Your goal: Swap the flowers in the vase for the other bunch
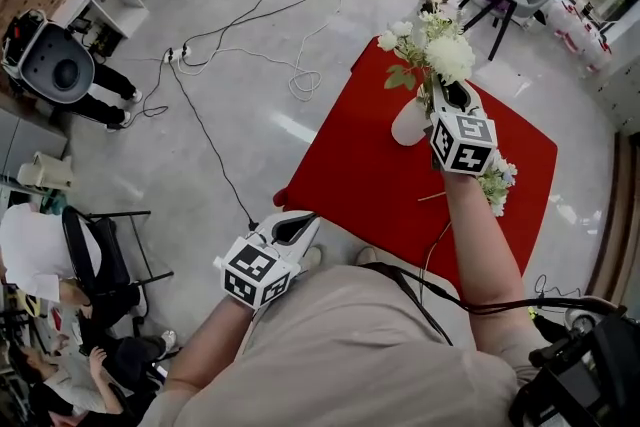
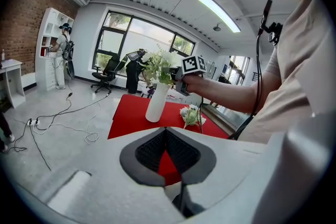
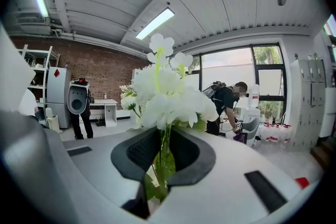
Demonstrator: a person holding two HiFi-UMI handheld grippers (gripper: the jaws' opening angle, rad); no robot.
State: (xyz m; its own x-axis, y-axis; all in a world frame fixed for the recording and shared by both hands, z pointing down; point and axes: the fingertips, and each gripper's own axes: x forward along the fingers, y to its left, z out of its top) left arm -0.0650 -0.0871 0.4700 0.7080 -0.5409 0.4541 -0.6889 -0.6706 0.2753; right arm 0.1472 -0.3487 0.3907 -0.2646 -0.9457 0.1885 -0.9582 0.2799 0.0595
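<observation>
The person stands at the near edge of a red-covered counter [image 1: 350, 165] with a hand-held gripper in each hand. The right hand-held gripper [image 1: 443, 87] is reached out over the far part of the counter, pointing nearly level, and its jaws are pinched on the green stems of a bunch of white flowers [image 1: 447, 55], just below the blooms. That bunch sits directly over the mouth of a white vase [image 1: 409, 123], which stands upright on the red cloth; from where I look I cannot tell how far the stems still reach down inside it. The other bunch [image 1: 497, 183], small pale blooms with green leaves, lies flat on the counter just beside the vase, partly under the outstretched right arm. The left hand-held gripper [image 1: 300, 225] hangs back near the person's body at the counter's near corner, well apart from the vase, its jaws pressed together at the tips with nothing between them. Loose cables [image 1: 250, 45] trail across the grey floor [image 1: 200, 165] beyond the counter.
</observation>
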